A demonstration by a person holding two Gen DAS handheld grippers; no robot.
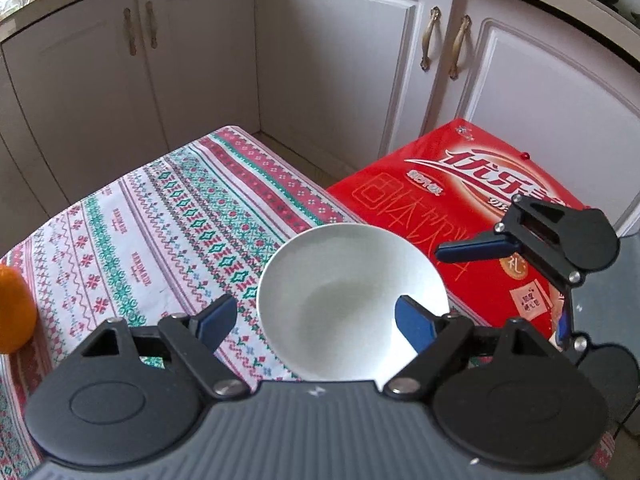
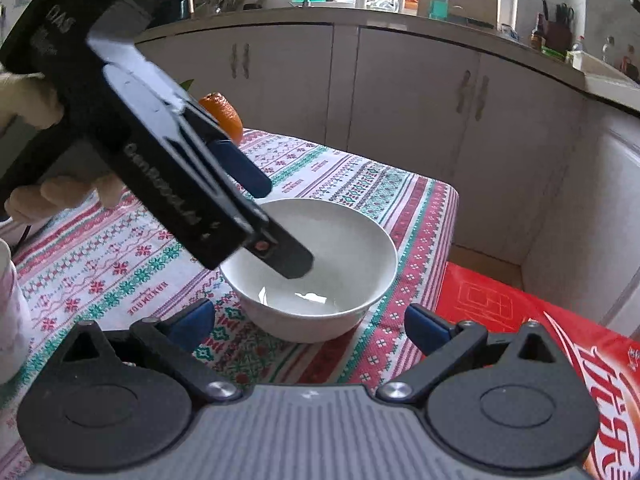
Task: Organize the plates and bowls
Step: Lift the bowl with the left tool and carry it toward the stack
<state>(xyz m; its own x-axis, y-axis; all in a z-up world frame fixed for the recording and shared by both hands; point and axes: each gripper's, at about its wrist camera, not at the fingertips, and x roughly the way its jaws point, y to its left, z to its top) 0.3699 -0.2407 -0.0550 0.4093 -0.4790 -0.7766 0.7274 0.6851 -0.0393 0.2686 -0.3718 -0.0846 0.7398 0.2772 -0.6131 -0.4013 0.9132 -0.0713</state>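
White glazed ceramic, the bowl (image 2: 310,268) stands empty on the patterned cloth (image 1: 152,216) near the far right corner of the counter, just beside a red carton (image 1: 472,200); I judge it stiff, slippery, breakable and fairly light, best pinched across its thin rim. The left gripper (image 1: 316,320) is spread apart, one finger (image 2: 288,256) dipping inside the bowl's near-left rim and the other outside, and whether either pad touches the wall I cannot tell. The right gripper (image 2: 310,326) hangs released and empty before the bowl's near side.
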